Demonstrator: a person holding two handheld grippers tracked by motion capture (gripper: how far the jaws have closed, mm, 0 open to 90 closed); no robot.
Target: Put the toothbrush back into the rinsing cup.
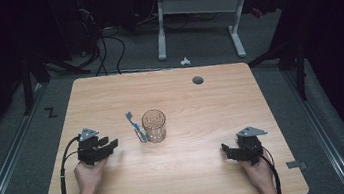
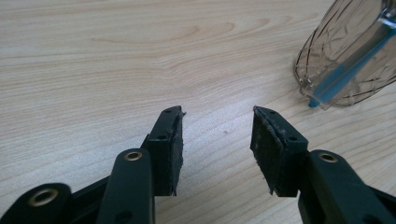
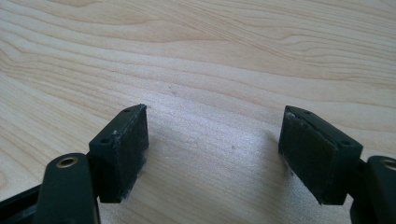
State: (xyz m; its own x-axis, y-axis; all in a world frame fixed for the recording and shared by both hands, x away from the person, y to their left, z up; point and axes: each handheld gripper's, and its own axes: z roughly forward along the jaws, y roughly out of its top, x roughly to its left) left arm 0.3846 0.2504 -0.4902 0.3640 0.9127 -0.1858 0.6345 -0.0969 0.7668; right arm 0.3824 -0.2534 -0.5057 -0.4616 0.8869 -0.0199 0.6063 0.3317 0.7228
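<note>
With both jaws open and empty, the left gripper [image 1: 112, 145] should approach the toothbrush [image 1: 135, 126] low, clear of the glass [image 1: 154, 125].

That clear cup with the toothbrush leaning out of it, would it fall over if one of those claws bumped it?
Possibly. The clear cup stands upright and looks thin-walled and empty, so probably light and easy to slide. The blue toothbrush leans over its left rim, likely pulling it that way. Its smooth wall may be slippery to grip.
</note>
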